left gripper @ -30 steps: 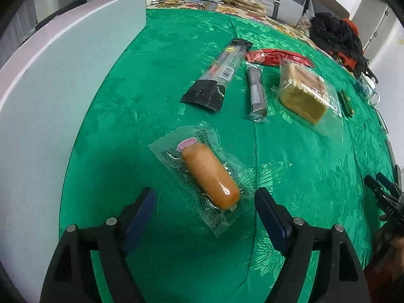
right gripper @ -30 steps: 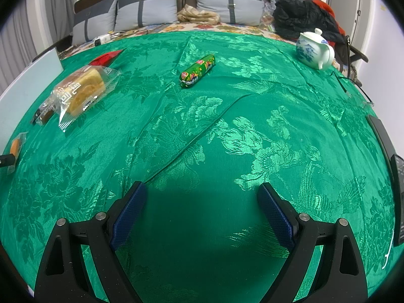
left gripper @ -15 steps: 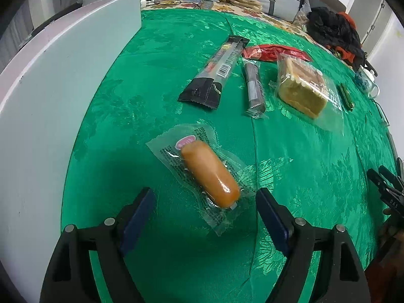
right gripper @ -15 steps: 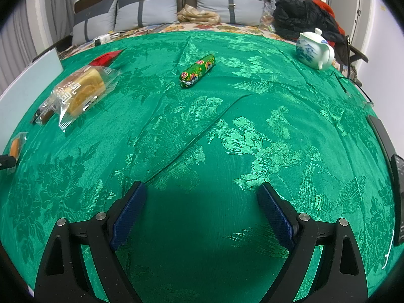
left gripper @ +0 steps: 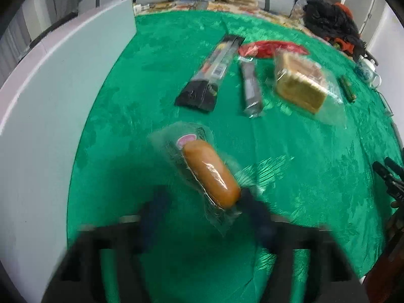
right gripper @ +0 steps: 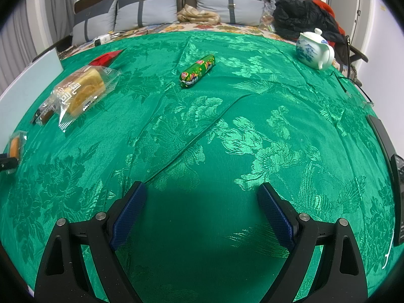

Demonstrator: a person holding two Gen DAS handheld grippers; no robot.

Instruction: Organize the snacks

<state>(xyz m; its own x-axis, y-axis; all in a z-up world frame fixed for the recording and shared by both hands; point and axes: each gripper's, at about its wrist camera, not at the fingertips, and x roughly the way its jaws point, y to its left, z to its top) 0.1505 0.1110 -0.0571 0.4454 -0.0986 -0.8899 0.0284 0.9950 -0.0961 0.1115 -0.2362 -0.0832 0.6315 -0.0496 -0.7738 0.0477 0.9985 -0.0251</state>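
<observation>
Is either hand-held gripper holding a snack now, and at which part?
Nothing is held. The left hand-held gripper is open around the orange sausage pack; its blurred fingers have not clamped. The right hand-held gripper is open and empty.

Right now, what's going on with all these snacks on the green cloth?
A person is sorting snacks with two handheld grippers. The left gripper, blurred by motion, sits around the near end of the wrapped orange sausage, jaws apart and not clamped. Beyond it lie a black bar, a grey stick, a wrapped cake and a red packet. The right gripper hangs open over bare green cloth, holding nothing, with a green sausage lying farther off.
</observation>
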